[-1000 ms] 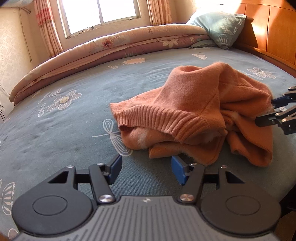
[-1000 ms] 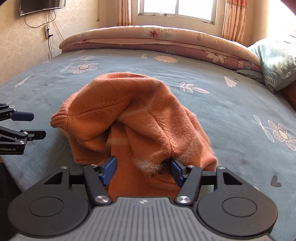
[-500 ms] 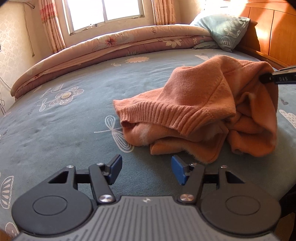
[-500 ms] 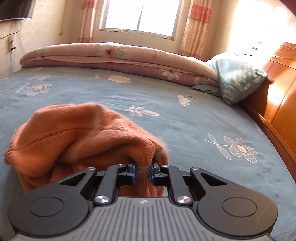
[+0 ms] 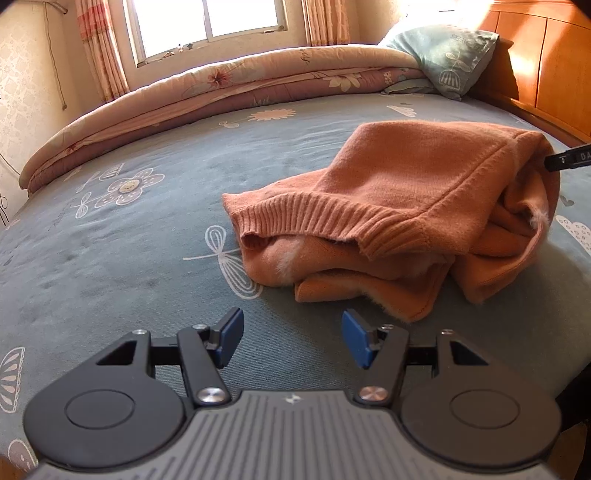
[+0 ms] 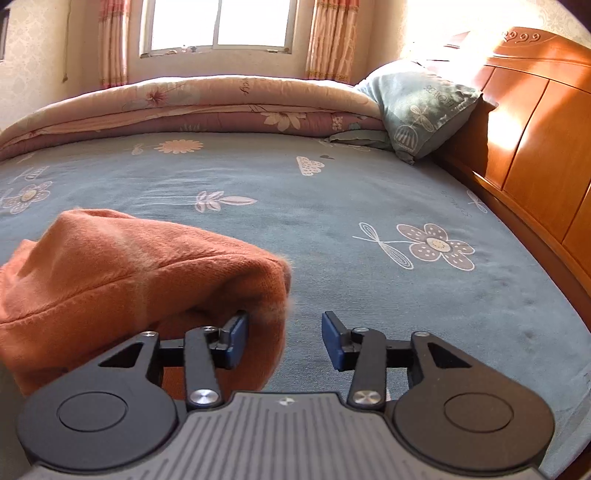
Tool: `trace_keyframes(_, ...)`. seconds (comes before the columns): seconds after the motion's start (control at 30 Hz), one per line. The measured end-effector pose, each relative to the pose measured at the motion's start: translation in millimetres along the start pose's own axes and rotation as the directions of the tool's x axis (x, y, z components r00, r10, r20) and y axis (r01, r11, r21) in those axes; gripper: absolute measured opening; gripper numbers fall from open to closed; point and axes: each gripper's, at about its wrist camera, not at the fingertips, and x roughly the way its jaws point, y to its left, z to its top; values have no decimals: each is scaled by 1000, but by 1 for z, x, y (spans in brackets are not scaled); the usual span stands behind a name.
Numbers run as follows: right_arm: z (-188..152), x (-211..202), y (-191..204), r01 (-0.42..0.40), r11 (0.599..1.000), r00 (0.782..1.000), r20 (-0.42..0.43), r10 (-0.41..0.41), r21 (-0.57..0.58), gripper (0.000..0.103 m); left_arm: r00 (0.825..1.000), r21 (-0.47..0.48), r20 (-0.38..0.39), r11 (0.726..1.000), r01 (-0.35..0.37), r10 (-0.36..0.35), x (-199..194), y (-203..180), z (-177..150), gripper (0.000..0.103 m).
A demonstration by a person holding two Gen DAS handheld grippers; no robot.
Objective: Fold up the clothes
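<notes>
— Lying crumpled on the bed (image 5: pixel 147 236), the orange sweater (image 5: pixel 406 206) is being left ungripped?
— Yes: right gripper (image 6: pixel 284 338) jaws, just opened, are being brushed by it; left gripper (image 5: pixel 291 338) jaws are being kept apart, empty.

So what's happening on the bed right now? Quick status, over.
Left gripper open, nothing between its jaws. Right gripper jaws just opening, sweater's edge against one pad, not clamped. Sweater crumpled on the bedsheet. Nothing in the way.

sunlit window (image 6: pixel 218 26) with striped curtains (image 6: pixel 328 40), wooden headboard (image 6: pixel 535 122) at right, patterned wallpaper (image 5: pixel 22 81)
</notes>
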Motion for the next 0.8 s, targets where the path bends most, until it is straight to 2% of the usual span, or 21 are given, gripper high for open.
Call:
trace_keyframes(0.03, -2, -8, 1, -13, 1000, 1000, 13, 13, -9, 57, 1000, 0, 1, 1000, 2, -2, 0, 0, 0, 61)
trace_keyframes(0.13, -3, -37, 16, -43, 991, 994, 99, 56, -126, 59, 1000, 2, 6, 1000, 10, -10, -1, -4, 1, 62)
trace_keyframes(0.23, -6, -55, 44, -97, 947, 975, 160, 152, -306, 66, 1000, 10, 10, 1000, 21, -21, -4, -7, 0, 62)
trace_keyframes(0.37, -15, -60, 89, -155, 831, 953, 143, 269, -534, 69, 1000, 11, 16, 1000, 27, -27, -8, -7, -3, 65)
trace_keyframes(0.4, -20, -58, 102, -157, 794, 948, 135, 287, -587, 69, 1000, 11, 15, 1000, 25, -25, -9, -6, -4, 68)
trace_keyframes(0.47, -30, -50, 127, -153, 716, 946, 108, 305, -682, 69, 1000, 12, 13, 1000, 20, -21, -10, -3, -6, 69)
trace_keyframes(0.53, -39, -41, 151, -143, 655, 952, 79, 297, -742, 69, 1000, 4, 14, 1000, 14, -14, -12, 1, -7, 69)
trace_keyframes(0.7, -59, -27, 185, -108, 535, 955, 62, 291, -838, 69, 1000, -14, 10, 1000, 4, -4, -14, 12, -11, 69)
trace_keyframes(0.8, -73, -25, 199, -42, 449, 953, 99, 286, -893, 70, 1000, -15, 4, 1000, -4, 4, -12, 16, -14, 69)
